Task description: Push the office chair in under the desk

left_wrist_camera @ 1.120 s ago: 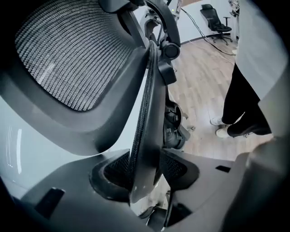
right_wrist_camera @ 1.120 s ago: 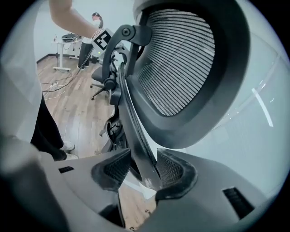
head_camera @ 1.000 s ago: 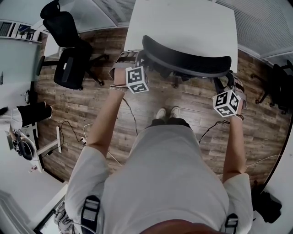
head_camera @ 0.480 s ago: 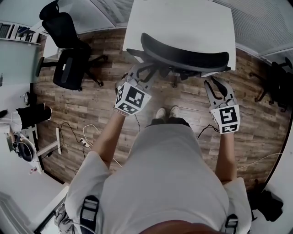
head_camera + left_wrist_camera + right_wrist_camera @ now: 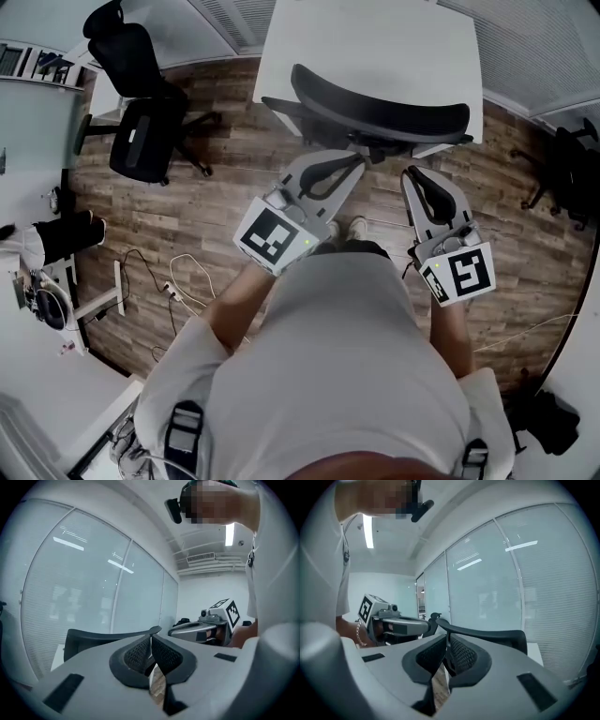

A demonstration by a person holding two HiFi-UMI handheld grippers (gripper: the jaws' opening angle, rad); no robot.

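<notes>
Black office chair (image 5: pixel 380 114) | faces desk (image 5: pixel 375 42) | backrest (image 5: pixel 323 94) spans left-right

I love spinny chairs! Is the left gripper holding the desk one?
No, the left gripper is shut on nothing; the office chair stands beyond.

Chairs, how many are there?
3: the office chair at the white desk, a black chair far left, a half-seen chair at the right edge; others may be hidden.
</notes>
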